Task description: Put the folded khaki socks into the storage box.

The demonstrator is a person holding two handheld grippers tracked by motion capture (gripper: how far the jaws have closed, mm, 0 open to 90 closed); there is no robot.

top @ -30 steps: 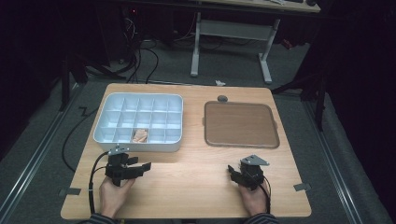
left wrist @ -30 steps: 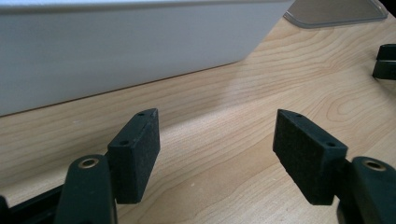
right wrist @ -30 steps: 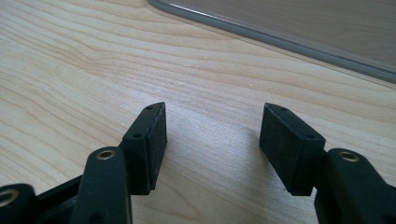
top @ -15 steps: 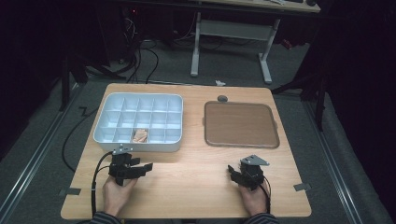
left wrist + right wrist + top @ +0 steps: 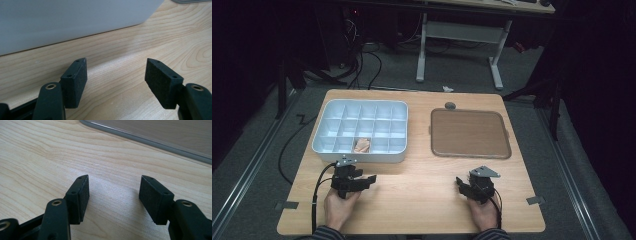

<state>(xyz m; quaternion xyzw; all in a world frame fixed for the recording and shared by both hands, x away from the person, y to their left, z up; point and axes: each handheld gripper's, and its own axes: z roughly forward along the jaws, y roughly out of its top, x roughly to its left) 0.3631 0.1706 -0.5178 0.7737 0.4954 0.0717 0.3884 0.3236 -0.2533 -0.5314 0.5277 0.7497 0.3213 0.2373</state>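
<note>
My left gripper [image 5: 364, 178] rests low on the wooden table [image 5: 417, 200], just in front of a white divided box [image 5: 332, 147]. Its jaws stand open with nothing between them, and the left gripper view [image 5: 116, 75] has the box's white wall [image 5: 62, 22] close ahead. One compartment in the box's front row holds a small tan object [image 5: 361, 145]. My right gripper [image 5: 462, 184] lies near the front right of the table, open and empty [image 5: 113, 195]. A brown tray [image 5: 469, 133] with a grey rim [image 5: 150, 141] lies beyond it.
A small dark round object [image 5: 450, 105] sits at the table's far edge behind the tray. Tape marks [image 5: 286, 205] stick to the front corners. Beyond the table stand a white desk frame [image 5: 459, 35] and floor cables [image 5: 362, 55].
The left gripper has shifted very slightly on the table. The right gripper has stayed still.
</note>
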